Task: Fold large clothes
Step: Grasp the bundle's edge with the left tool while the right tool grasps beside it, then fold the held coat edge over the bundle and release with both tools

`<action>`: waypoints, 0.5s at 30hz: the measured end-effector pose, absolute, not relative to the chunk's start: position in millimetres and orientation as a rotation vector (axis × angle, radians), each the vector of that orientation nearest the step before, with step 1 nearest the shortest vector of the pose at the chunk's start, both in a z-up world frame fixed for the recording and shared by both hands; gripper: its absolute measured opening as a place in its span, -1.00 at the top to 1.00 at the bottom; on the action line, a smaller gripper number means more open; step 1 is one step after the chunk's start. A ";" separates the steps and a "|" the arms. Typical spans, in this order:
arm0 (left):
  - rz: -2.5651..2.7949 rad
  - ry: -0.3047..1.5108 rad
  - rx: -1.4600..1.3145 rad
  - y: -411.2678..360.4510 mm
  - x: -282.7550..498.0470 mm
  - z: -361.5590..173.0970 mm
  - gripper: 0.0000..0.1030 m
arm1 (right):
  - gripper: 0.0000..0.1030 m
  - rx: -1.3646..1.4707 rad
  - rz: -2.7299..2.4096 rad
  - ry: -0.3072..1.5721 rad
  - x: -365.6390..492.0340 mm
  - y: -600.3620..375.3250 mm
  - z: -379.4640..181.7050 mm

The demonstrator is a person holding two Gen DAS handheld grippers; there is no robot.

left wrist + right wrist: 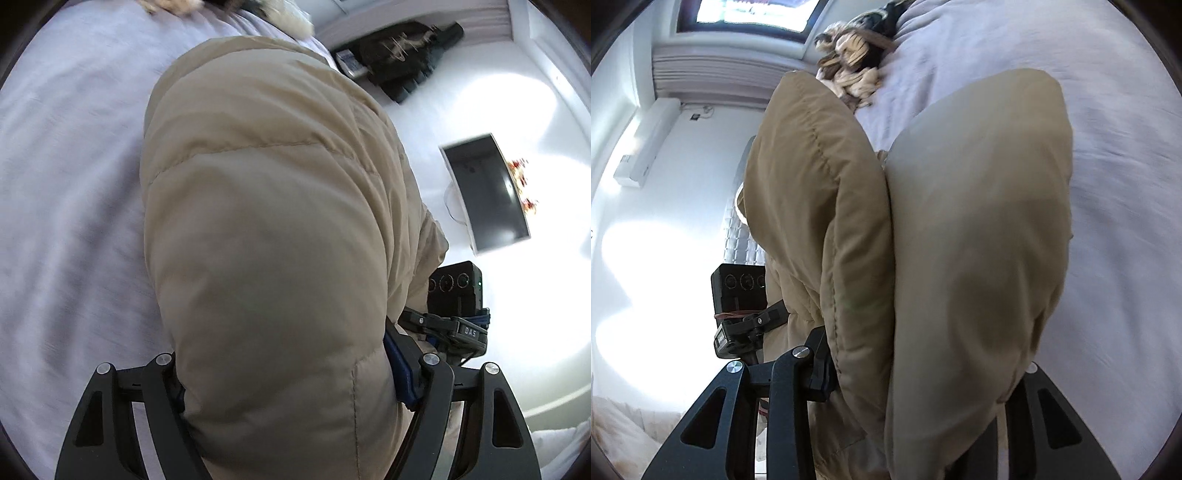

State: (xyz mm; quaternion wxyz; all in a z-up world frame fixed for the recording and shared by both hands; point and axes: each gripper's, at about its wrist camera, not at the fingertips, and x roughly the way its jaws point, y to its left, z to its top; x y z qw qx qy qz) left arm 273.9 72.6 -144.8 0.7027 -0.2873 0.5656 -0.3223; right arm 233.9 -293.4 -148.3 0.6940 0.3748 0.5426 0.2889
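Observation:
A beige puffer jacket (266, 221) fills the middle of the left wrist view, bulging up over a lavender bed sheet (74, 184). My left gripper (288, 376) is shut on a thick padded fold of it, and its fingertips are buried in the fabric. In the right wrist view the same jacket (979, 240) rises as two puffy folds, with my right gripper (923, 369) shut on them. Each view shows the other hand's black camera housing (454, 291) (738, 295) close beside the jacket. A fur trim (849, 74) lies on the sheet (1108, 166) beyond.
Dark clothing (406, 55) sits by the white wall past the bed's edge. A dark screen (487, 192) hangs on that wall. A window (750, 14) and a white air conditioner (646, 144) show in the right wrist view. Pale bedding (620, 435) lies at lower left.

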 end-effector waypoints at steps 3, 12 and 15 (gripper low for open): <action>-0.644 1.271 -0.649 110.3 299.0 -165.5 -0.54 | 0.21 0.820 0.653 1.243 258.3 -254.6 -166.5; -0.478 1.360 -0.662 141.2 313.2 -226.5 -0.79 | -0.04 0.863 0.508 1.365 275.8 -231.0 -228.5; -0.425 1.347 -0.589 128.1 303.7 -208.3 -0.79 | -0.12 0.810 0.438 1.391 261.5 -238.6 -213.4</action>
